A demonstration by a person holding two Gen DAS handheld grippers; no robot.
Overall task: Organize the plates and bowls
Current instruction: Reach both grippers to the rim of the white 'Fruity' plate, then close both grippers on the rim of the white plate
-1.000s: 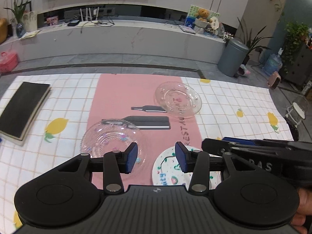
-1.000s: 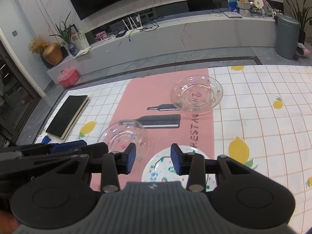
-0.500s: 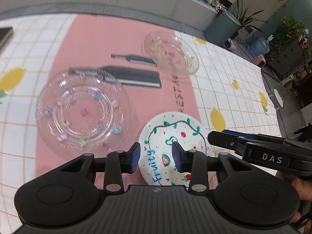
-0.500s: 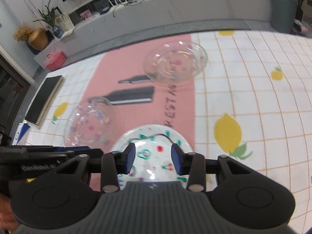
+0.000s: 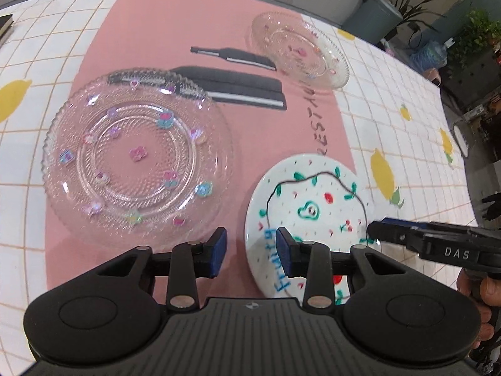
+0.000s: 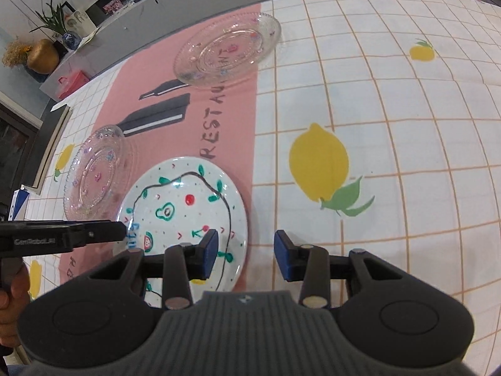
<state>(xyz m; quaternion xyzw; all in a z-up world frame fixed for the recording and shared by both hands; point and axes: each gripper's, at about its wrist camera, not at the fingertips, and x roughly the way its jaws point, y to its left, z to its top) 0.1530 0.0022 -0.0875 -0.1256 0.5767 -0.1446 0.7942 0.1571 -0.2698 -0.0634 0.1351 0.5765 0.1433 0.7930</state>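
A white plate (image 5: pixel 308 210) painted with fruit and the word "Fruity" lies at the near edge of the pink runner. My left gripper (image 5: pixel 250 247) stands open, tilted down, with the plate's left rim showing between its blue pads, not pressed. My right gripper (image 6: pixel 245 252) is also open, straddling the right rim of the same white plate (image 6: pixel 184 200). A clear glass plate (image 5: pixel 137 156) with small coloured charms lies just left of it. A second glass plate (image 5: pixel 300 50) sits farther back. The right gripper's fingers (image 5: pixel 394 235) reach in over the plate's right side.
The plates rest on a white checked tablecloth (image 6: pixel 375 125) with lemon prints and a pink runner (image 5: pixel 175 25). A black book (image 6: pixel 53 144) lies near the left table edge, a blue box (image 6: pixel 18 203) beside it. Beyond the table are the floor, a bin and plants.
Both grippers have sunk toward the table and tipped downward, closing in on the white plate from either side. The left jaws narrowed a little. The plates have not moved.
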